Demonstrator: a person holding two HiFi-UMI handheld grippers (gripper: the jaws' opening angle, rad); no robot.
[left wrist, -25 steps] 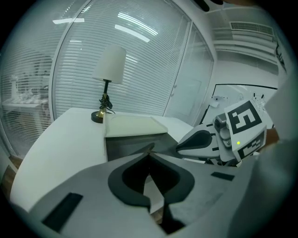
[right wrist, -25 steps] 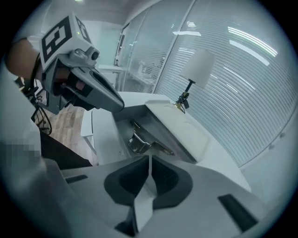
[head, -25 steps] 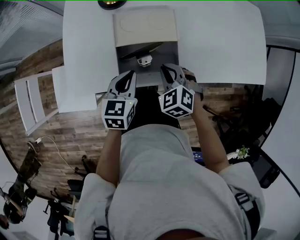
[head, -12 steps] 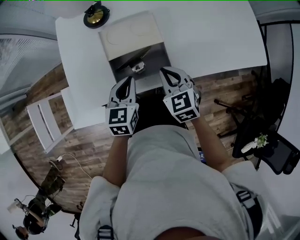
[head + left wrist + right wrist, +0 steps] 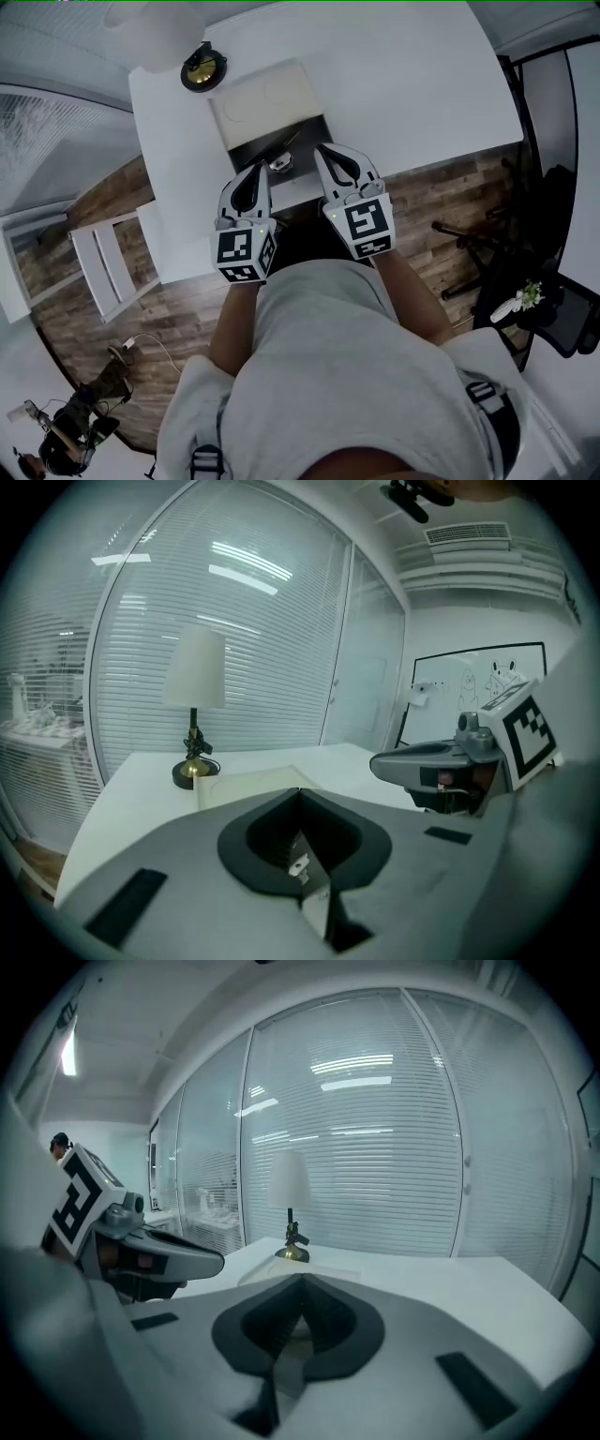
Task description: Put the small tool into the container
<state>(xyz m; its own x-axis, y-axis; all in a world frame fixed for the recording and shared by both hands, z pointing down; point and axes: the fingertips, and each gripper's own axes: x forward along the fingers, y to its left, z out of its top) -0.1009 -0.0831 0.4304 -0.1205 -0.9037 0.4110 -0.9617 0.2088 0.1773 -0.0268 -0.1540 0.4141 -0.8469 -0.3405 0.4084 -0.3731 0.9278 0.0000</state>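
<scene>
A small white tool (image 5: pixel 279 165) lies in the dark open part of a beige container (image 5: pixel 263 96) near the white table's front edge. In the head view it sits between my two grippers' tips. My left gripper (image 5: pixel 260 169) is just left of it, jaws shut with nothing between them. Through the left gripper's (image 5: pixel 300 794) jaw window I see the small tool (image 5: pixel 298 864) below. My right gripper (image 5: pixel 320 149) is just right of the tool, also shut and holding nothing. In the right gripper view its jaws (image 5: pixel 302 1280) meet at the tip, above the beige container (image 5: pixel 309 1272).
A brass-footed lamp (image 5: pixel 202 67) with a white shade stands on the white table (image 5: pixel 412 84) behind and left of the container. A white chair or shelf (image 5: pixel 103 267) stands on the wood floor at the left. Dark chairs (image 5: pixel 553 309) are at the right.
The head view has swung, so the table and lamp sit lower and more tilted in the picture. Both grippers have edged closer to the container, one on each side of the tool.
</scene>
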